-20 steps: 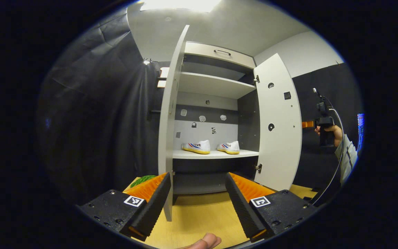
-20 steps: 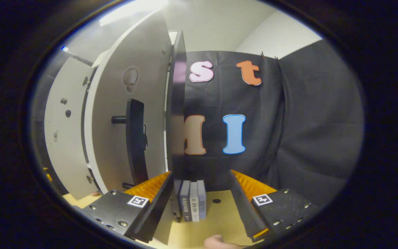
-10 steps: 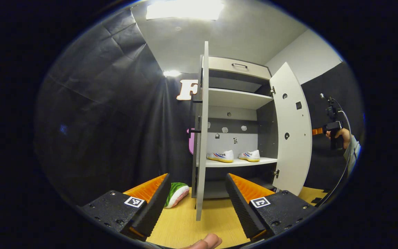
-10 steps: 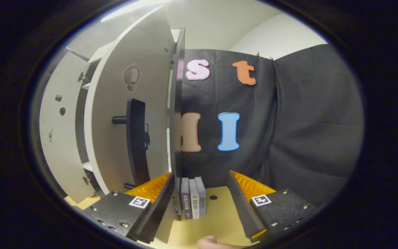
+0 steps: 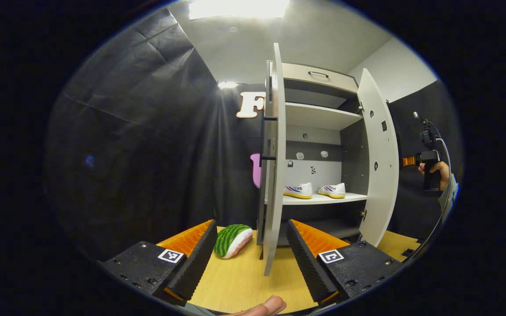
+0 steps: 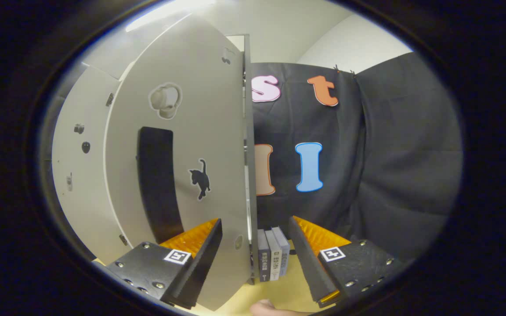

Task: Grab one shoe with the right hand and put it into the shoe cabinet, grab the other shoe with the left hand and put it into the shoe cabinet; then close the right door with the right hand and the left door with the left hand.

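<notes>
Shoes (image 5: pixel 314 190) on shelf, cabinet doors (image 5: pixel 275 166) ajar

Two shoes (image 5: pixel 314 190) side by side on cabinet shelf (image 5: pixel 323 199), between open left door (image 5: pixel 275 166) and right door (image 5: pixel 382 162)

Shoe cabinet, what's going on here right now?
A person holds a gripper in each hand at the shoe cabinet. Both white shoes sit side by side on its middle shelf. Both doors are open. The left gripper has its jaws spread either side of the left door edge. The right gripper likewise straddles the right door edge. A watermelon slice toy lies on the wooden floor.
</notes>
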Tool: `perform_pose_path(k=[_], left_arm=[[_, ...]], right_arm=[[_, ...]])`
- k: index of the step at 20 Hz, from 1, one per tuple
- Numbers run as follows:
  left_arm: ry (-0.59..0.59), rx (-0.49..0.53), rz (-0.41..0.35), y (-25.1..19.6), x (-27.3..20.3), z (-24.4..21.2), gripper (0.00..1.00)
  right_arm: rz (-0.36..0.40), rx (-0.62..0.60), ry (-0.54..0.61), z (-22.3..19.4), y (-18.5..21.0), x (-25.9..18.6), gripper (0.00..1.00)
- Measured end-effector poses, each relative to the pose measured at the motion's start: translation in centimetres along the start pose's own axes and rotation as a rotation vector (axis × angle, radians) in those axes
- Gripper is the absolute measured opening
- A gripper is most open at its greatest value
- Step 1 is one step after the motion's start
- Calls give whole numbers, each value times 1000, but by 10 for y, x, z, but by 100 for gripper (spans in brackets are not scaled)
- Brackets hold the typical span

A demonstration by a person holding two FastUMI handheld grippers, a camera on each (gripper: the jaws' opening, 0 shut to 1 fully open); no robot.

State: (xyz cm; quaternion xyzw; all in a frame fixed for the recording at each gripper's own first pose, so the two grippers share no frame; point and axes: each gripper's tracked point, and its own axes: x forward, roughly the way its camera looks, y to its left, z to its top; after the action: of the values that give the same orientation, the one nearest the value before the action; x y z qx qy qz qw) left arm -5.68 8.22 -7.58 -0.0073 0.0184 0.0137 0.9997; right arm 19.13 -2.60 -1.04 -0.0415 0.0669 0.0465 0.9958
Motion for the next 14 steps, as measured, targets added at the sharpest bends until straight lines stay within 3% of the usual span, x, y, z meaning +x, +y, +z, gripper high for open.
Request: perform_pose_path(k=[2,3,5,6,7,8,9,13,14], left_arm=[[-12,15,20,10,8,7,96],[-22,15,27,16,12,12,92],[-24,-7,37,27,22,21,96],[-25,-24,36,32,24,24,93],[-26,-36,38,38,23,26,92],[-24,-32,40,44,23,28,96],[-20,-20,46,47,27,27,96],[1,13,86,71,41,30,92],[7,16,88,73,46,30,95]], right_arm=[[41,28,6,-6,28,8,89],[77,47,16,-9,45,10,92],[177,160,68,-17,81,9,93],[230,214,91,-20,98,2,96],[232,230,90,-22,101,-1,98],[210,218,74,-18,93,-5,93],[187,193,58,-19,83,-10,98],[151,136,18,-37,71,-43,98],[154,125,16,-41,68,-54,98]])
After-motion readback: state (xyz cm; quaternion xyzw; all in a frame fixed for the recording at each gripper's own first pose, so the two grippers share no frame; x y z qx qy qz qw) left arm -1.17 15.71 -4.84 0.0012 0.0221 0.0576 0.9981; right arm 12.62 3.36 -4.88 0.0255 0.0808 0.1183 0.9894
